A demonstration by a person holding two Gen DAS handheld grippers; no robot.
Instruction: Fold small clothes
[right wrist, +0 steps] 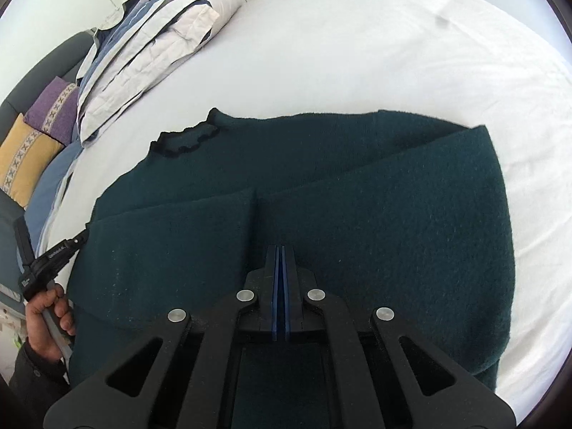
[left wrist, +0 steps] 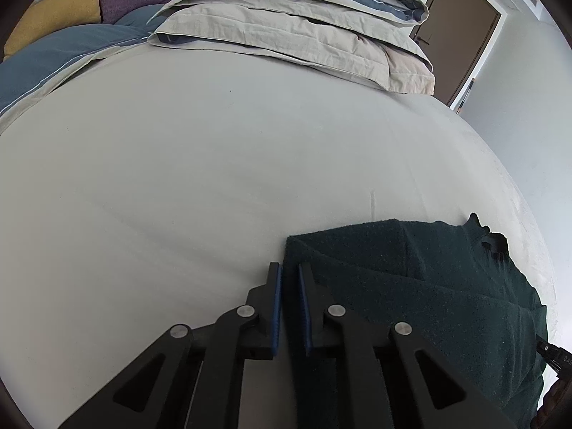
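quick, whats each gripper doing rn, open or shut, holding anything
left gripper: nearly shut on the side edge of the dark green sweater.
right gripper: shut, pads together over the sweater; cannot tell if any fabric is pinched.

Black hand-held gripper (right wrist: 280,250) with blue finger pads (right wrist: 274,286), round silver pivot screws (right wrist: 246,295) and triangular cut-outs; hand (right wrist: 48,316) in dark buttoned sleeve (right wrist: 28,379).

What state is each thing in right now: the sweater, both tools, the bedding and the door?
Dark green knitted sweater: flat on the white bed sheet, sleeves folded in.
Left tool: nearly shut at the sweater's left edge; grip unclear.
Right tool: shut, over the sweater.
Folded grey-blue duvet: stacked at the head.
Brown door: closed.
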